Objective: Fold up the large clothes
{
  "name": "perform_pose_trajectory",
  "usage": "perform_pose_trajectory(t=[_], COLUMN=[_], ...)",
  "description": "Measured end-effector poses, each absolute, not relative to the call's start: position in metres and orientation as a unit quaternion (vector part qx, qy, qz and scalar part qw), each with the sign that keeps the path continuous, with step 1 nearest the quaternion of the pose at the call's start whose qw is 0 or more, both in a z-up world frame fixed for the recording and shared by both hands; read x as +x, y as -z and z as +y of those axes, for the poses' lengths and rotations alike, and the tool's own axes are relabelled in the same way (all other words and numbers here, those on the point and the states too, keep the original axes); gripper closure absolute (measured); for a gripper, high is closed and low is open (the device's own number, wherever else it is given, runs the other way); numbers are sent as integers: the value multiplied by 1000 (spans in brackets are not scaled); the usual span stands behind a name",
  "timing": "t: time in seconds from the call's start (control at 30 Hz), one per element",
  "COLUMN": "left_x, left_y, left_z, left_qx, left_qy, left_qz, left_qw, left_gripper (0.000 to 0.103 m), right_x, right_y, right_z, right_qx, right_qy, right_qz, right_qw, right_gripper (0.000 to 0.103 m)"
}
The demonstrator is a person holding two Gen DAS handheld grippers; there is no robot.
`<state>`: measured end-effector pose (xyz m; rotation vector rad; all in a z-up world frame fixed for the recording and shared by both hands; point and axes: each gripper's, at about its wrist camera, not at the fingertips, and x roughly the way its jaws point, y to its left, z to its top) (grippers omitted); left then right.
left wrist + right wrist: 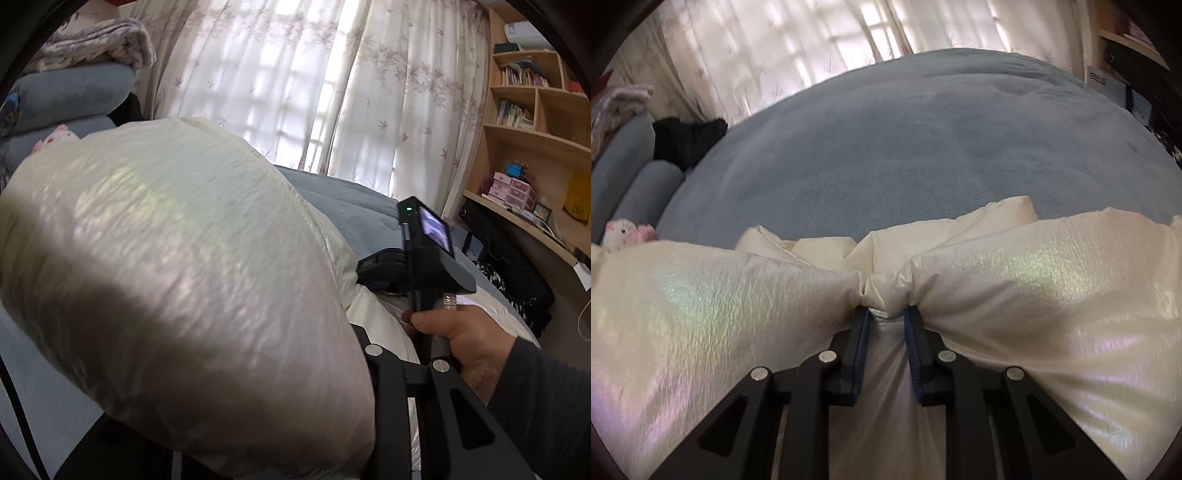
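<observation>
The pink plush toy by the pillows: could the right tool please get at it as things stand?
Probably not yet: the right tool is shut on the puffy cream jacket, whose bulk lies between it and the pink plush toy.

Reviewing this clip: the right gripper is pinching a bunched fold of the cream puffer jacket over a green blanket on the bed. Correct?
Not quite: the blanket is grey-blue, not green, as the right wrist view shows. The rest holds: the right gripper is pinching a bunched fold of the cream puffer jacket over the bed.
</observation>
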<state>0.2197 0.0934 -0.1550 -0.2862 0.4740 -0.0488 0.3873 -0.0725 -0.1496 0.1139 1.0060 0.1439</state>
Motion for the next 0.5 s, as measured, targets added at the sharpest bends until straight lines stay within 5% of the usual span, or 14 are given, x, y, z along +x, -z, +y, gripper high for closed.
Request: perform_pose_trajectory(t=[0.5], left_x=[206], left_y=[133], left_z=[78], left_qx=[-88], left_qy=[30], left_qz=[214], left_qw=[972], left_gripper=[73], right_x=[286], right_y=[103], right_z=[-109], right_qx=[100], right_qy=[-115], right_qz=[448], right_qw=[881], right_gripper=[83])
